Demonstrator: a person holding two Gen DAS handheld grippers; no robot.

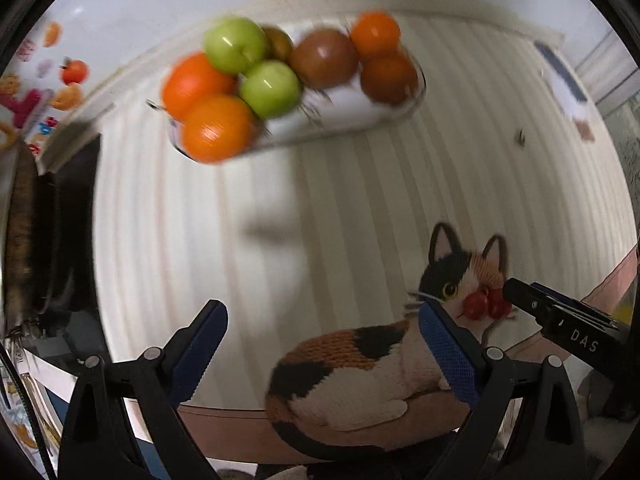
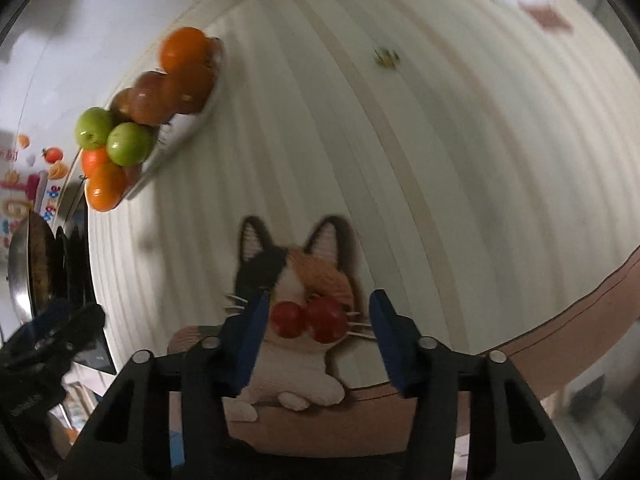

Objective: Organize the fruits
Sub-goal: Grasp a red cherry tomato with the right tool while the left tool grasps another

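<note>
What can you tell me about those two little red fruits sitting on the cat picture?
The two red fruits are small, round and glossy, like cherry tomatoes, lying side by side and touching each other. They rest on the face of the calico cat design on the striped mat, far from the fruit bowl. The right tool has its blue pads on either side of them with gaps showing, so nothing grips them yet. Any stems are too blurred to tell.
</note>
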